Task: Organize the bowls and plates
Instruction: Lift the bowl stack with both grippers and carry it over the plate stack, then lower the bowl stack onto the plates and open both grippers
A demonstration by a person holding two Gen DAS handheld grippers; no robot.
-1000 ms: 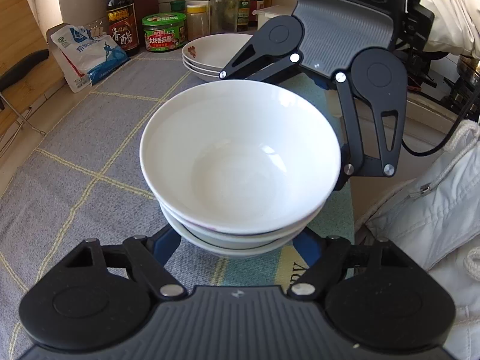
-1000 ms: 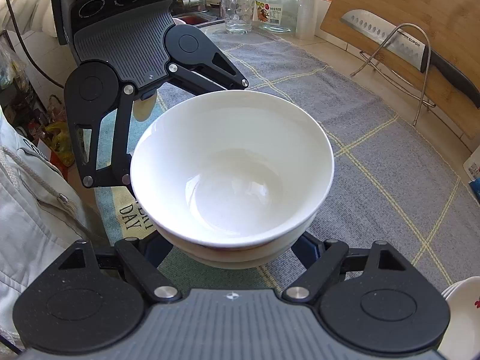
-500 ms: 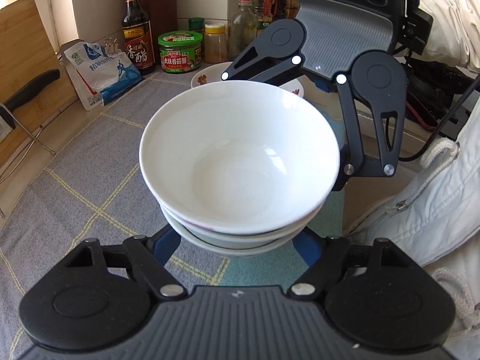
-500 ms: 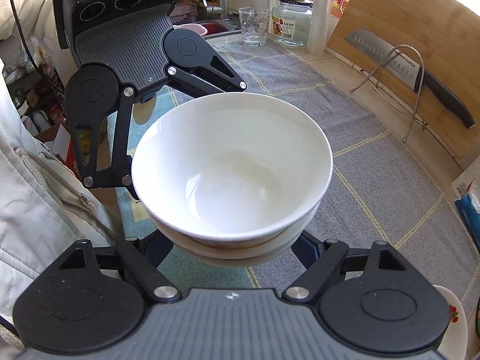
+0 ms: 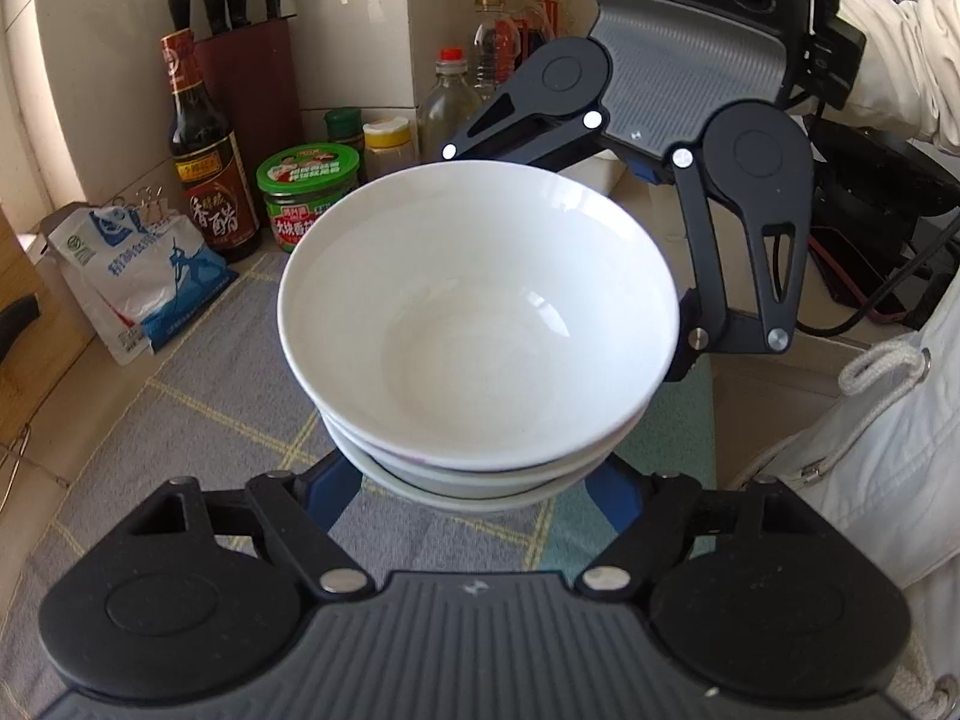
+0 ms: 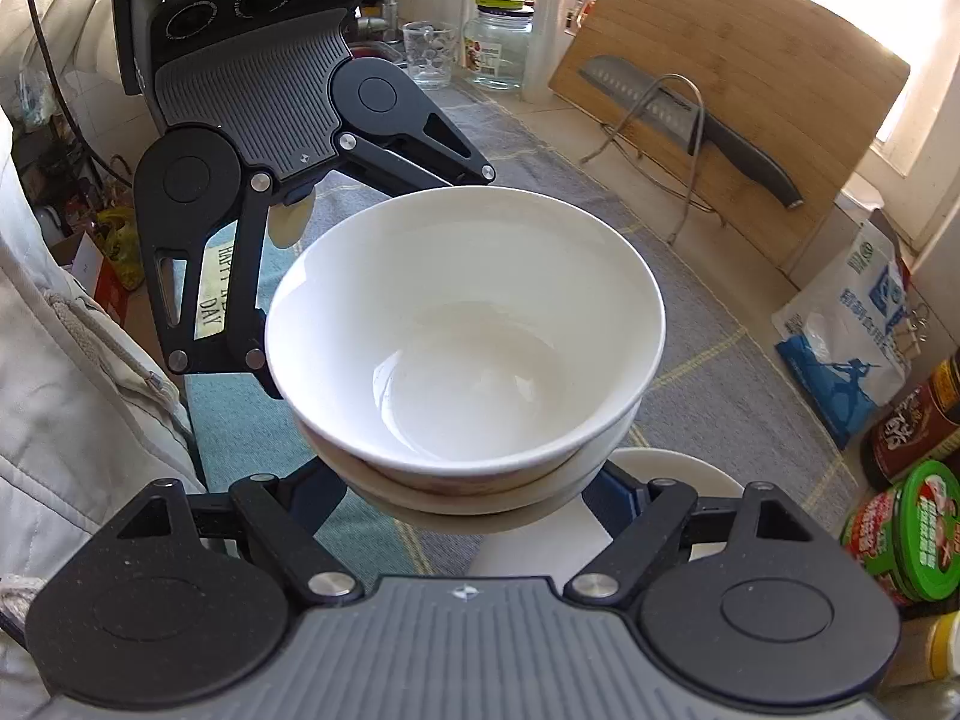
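A stack of white bowls (image 5: 480, 312) hangs in the air between my two grippers; it also shows in the right wrist view (image 6: 465, 330). My left gripper (image 5: 474, 492) clasps the stack's lower part from the near side, fingers spread wide around it. My right gripper (image 6: 474, 498) clasps it from the opposite side and appears across the stack in the left wrist view (image 5: 570, 192). A stack of white plates (image 6: 660, 480) sits on the grey mat right under the bowls, mostly hidden.
Grey checked mat (image 5: 198, 396) covers the counter. Soy sauce bottle (image 5: 207, 162), green-lidded jar (image 5: 309, 192), salt bag (image 5: 138, 276) and knife block (image 5: 240, 60) stand at the back. Cutting board with knife (image 6: 738, 120), glass jar (image 6: 498, 42) and cup (image 6: 427, 54) are further along.
Both grippers have carried the bowl stack toward the back of the counter; the plates are now under the bowls, and the bottles and jars look nearer.
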